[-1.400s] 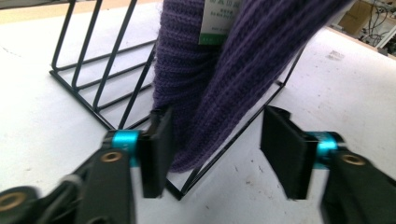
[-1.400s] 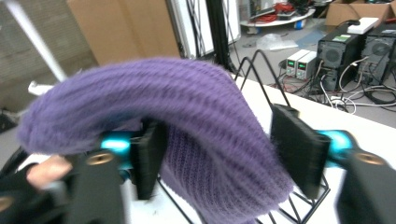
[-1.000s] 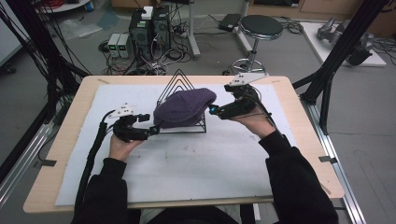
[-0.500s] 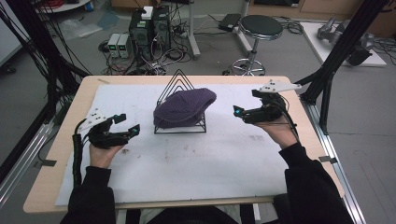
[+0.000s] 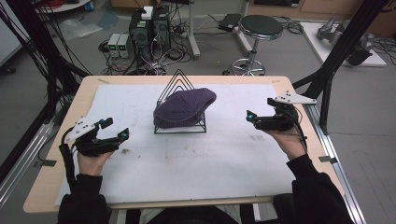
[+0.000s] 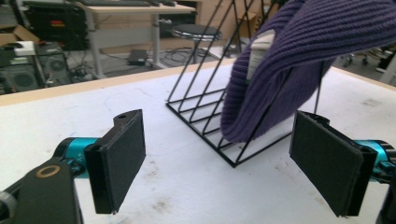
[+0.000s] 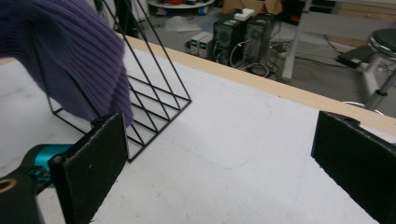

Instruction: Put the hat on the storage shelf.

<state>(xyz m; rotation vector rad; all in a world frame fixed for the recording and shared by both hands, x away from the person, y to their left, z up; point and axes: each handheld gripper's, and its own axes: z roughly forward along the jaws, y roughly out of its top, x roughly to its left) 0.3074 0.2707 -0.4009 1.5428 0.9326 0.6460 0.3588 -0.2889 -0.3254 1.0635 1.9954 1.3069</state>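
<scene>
A purple knitted beanie (image 5: 185, 108) lies draped over a black wire rack (image 5: 181, 100) made of triangular frames, which stands on the white sheet (image 5: 210, 154) covering the bench (image 5: 88, 88), toward the middle of its far edge. The hat covers most of the rack's near and right part, with the peaks of the triangles rising bare on the far left side of it. In the left gripper view a pale tag shows inside the hat's opening, and the knit hangs down to just above the rack's base wires.

The left tongs (image 5: 116, 130) are held near the left edge of the bench, well apart from the rack, jaws spread wide and holding nothing. In their own view the rack and hat stand beyond the gap between the two black pads (image 6: 122, 158).

The right tongs (image 5: 249, 115) are held near the right edge, also clear of the rack, jaws wide apart and empty, pointing toward the hat. Both sit in the person's hands, dark sleeves (image 5: 317, 196) reaching in from the near edge.
</scene>
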